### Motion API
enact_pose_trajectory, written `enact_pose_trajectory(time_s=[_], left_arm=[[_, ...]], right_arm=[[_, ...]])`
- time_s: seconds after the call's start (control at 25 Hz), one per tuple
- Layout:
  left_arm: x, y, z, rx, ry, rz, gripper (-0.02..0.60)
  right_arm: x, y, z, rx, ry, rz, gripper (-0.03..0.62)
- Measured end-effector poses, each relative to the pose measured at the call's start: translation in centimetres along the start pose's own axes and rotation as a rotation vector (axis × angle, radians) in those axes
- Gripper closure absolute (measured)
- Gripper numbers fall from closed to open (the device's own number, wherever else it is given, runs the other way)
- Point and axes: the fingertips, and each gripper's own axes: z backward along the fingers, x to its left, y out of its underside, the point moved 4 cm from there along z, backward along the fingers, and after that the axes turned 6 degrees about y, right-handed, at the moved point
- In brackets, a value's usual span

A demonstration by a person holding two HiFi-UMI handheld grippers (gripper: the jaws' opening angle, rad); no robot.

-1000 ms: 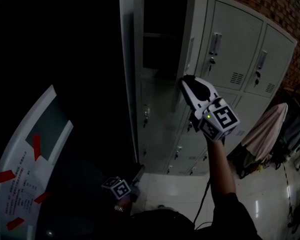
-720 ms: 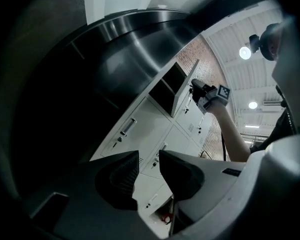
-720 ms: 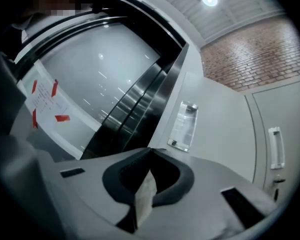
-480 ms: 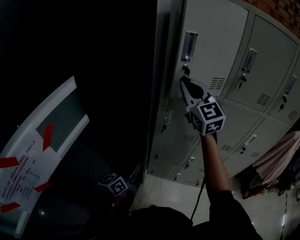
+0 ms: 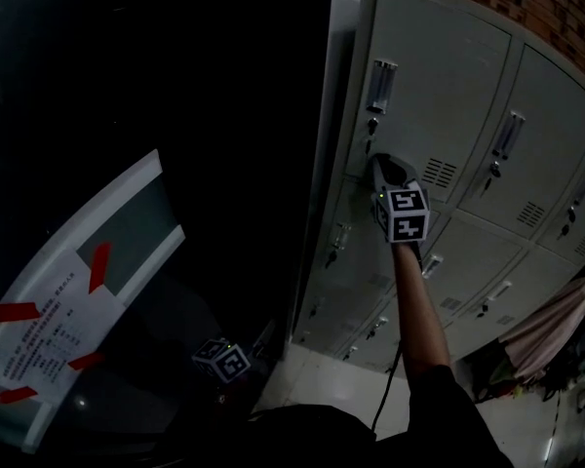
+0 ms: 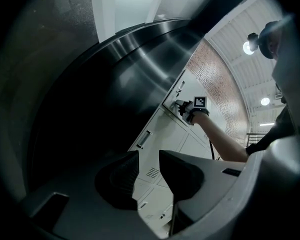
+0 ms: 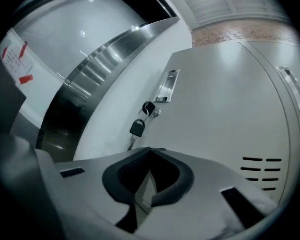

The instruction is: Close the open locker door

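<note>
The right gripper view is the only one that shows the locker door (image 7: pixel 225 104) close up. A black-headed key (image 7: pixel 138 128) hangs from the lock (image 7: pixel 149 108) near the door's left edge, below a narrow metal handle plate (image 7: pixel 167 86), and vent slots (image 7: pixel 260 174) sit at the door's lower right. The head view alone shows the door's place: top left in the locker bank (image 5: pixel 487 252), lying flush with the doors beside it.

The right gripper (image 7: pixel 150 151) has its fingertips pressed together with nothing between them. In the head view its nose rests against the door just below the lock. The left gripper (image 6: pixel 149 156) holds its fingers a narrow gap apart and empty, well below the door and off to its left. From there the right gripper appears small and far off against the door.

In the head view the left gripper (image 5: pixel 258 344) is mostly lost in darkness, with only its marker cube clear. The wall left of the door is black, apart from a white sign (image 5: pixel 68 330) with red tape. The print on the sign is too small to read.
</note>
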Motion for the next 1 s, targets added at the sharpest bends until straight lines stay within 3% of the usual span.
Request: enact_pose_trajectory(time_s=[0.44, 0.64, 0.8, 1.0], left_arm=[[-1.6, 1.0, -1.4, 0.031, 0.039, 0.013, 0.451], [-3.0, 1.8, -2.0, 0.07, 0.089, 0.034, 0.451], [-4.3, 3.7, -3.2, 0.122, 0.149, 0.055, 0.451], [-8.6, 8.5, -4.5, 0.257, 0.274, 0.003, 0.451]], right_arm=[[-0.1, 0.3, 0.2, 0.006, -0.018, -0.019, 0.589], [0.9, 1.6, 4.4, 0.031, -0.048, -0.079, 0.586], [3.9, 7.0, 12.3, 0.136, -0.073, -0.224, 0.563], [7.7, 17.7, 25.4, 0.372, 0.04, -0.438, 0.563]])
